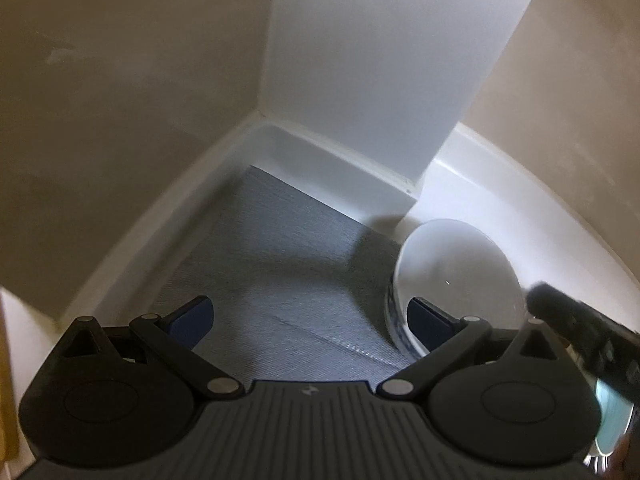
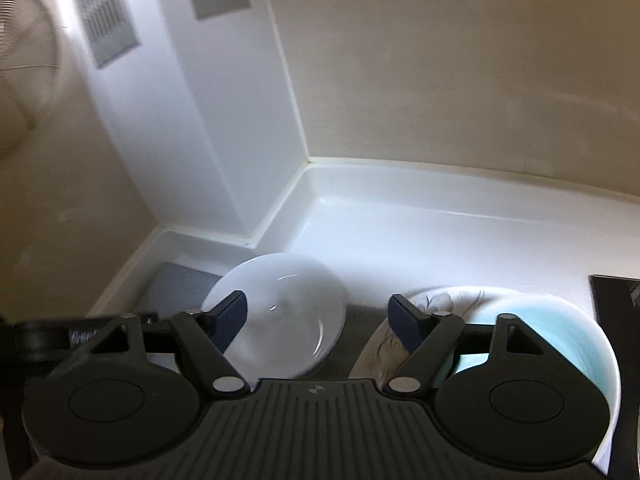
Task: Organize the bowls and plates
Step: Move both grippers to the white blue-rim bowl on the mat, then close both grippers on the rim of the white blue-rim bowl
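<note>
A white bowl (image 1: pixel 456 268) sits on the grey mat (image 1: pixel 272 264) at the mat's right edge. My left gripper (image 1: pixel 310 320) is open and empty above the mat; its right finger is next to the bowl's near side. In the right wrist view the same white bowl (image 2: pixel 288 304) sits ahead left, with a floral plate (image 2: pixel 436 300) and a light blue bowl (image 2: pixel 552 328) to its right. My right gripper (image 2: pixel 316 320) is open and empty, above the gap between the white bowl and the floral plate.
A white counter (image 2: pixel 440 240) with a raised rim meets beige walls. A white pillar (image 1: pixel 380 72) stands in the corner behind the mat. A dark object (image 2: pixel 616 320) lies at the far right. The right gripper's body (image 1: pixel 584 328) shows in the left wrist view.
</note>
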`<state>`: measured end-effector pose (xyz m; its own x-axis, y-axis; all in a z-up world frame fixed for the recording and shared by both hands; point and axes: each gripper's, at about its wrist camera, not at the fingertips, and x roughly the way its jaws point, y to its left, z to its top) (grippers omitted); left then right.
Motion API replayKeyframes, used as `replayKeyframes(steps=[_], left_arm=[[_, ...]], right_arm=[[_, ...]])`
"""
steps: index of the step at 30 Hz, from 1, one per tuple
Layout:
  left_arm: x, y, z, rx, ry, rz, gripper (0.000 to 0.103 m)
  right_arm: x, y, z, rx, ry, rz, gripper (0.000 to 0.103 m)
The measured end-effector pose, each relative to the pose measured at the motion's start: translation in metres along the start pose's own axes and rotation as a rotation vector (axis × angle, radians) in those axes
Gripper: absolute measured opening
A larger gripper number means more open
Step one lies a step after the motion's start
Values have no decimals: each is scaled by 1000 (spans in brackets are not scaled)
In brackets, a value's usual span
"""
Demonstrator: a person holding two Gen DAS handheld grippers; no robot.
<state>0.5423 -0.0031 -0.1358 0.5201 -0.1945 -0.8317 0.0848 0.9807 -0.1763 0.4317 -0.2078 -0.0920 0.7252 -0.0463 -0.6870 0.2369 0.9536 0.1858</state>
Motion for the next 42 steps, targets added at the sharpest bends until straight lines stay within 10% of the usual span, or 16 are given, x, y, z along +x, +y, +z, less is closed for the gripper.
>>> replayKeyframes(steps=[21, 26, 31, 33, 42], left_arm=[[47, -6, 12, -48, 133, 42, 103], [46, -7, 12, -33, 132, 41, 103], [42, -24, 12, 70, 131, -48, 55], [42, -24, 14, 60, 170, -145, 12], [26, -10, 13, 54, 129, -158, 9]], right_arm=[[61, 7, 21, -121, 137, -45, 67], [74, 0, 22, -84, 205, -20, 40], [77, 1, 20, -92, 202, -23, 16], [75, 1, 20, -89, 201, -8, 14], [59, 6, 17, -80, 201, 42, 10]])
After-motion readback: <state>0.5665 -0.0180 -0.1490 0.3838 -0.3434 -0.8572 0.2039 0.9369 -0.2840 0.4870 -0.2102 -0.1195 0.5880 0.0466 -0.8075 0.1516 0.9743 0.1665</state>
